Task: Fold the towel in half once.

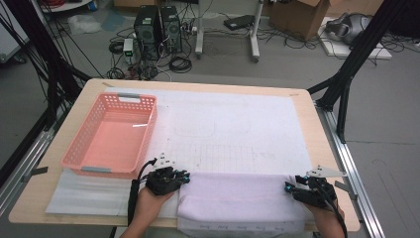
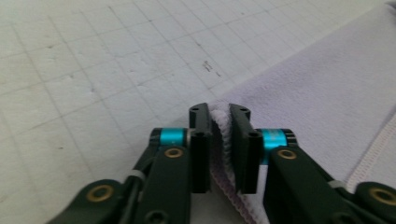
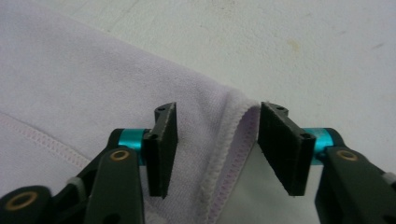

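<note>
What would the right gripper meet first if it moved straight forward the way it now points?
The right gripper stands open astride the corner of the pale towel. Going straight on, it would probably first meet that corner's stitched edge between its jaws, then the white mat beyond. Depth is uncertain.

Pale lilac folded cloth point(image 1: 237, 201): near hem cut off by the high view's bottom edge. Corner fold point(image 2: 219, 140) partly hidden between left gripper point(image 2: 219, 116) jaws. Person's forearms cropped at the bottom edge.
</note>
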Available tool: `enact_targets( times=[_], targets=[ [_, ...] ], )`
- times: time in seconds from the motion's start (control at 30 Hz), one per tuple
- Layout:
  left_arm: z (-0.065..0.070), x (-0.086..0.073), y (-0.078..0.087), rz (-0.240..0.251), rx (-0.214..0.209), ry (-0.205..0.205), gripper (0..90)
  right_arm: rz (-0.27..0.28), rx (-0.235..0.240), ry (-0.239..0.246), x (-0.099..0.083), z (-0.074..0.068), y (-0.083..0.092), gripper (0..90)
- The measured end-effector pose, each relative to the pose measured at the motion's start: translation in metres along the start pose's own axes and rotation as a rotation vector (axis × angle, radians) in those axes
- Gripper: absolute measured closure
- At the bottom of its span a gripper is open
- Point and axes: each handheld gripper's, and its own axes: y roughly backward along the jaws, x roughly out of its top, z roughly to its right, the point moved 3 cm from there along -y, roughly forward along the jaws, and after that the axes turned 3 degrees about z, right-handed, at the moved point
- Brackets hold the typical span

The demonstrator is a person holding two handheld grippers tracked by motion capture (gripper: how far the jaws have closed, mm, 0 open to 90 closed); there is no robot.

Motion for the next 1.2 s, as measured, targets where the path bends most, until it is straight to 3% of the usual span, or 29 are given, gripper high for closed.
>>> enact_targets(
  times=[0.07,0.13,0.17,0.3,0.43,0.53,0.73,0.93,1.2],
  targets=[
    [0.001,0.000,0.000,-0.002,0.001,0.000,83.6,0.000,0.023,-0.001,0.000,0.000,0.001,70.7],
    [0.000,0.000,0.000,-0.003,-0.004,0.017,84.0,-0.005,0.074,-0.022,0.000,-0.001,0.001,82.0],
    [0.000,0.001,0.000,-0.002,-0.003,0.022,84.2,-0.003,0.077,-0.028,0.000,-0.002,0.001,83.1],
    [-0.001,0.007,0.002,0.034,-0.002,0.026,84.8,0.009,0.104,-0.054,-0.001,0.002,0.001,84.8],
    [-0.007,0.024,0.007,0.090,-0.017,0.028,85.1,0.067,0.089,-0.041,0.002,0.005,0.003,85.4],
    [-0.013,0.034,0.004,0.113,-0.004,0.028,85.1,0.127,0.086,-0.060,0.010,0.010,0.005,85.5],
    [-0.028,0.059,-0.009,0.135,0.018,0.041,85.1,0.165,0.111,-0.129,0.028,0.027,-0.006,85.4],
    [-0.043,0.086,-0.019,0.152,0.025,0.057,85.0,0.158,0.075,-0.091,0.052,0.040,-0.023,85.3],
    [-0.062,0.102,-0.035,0.164,0.056,0.064,84.8,0.159,0.021,-0.059,0.081,0.053,-0.041,85.3]
  ],
)
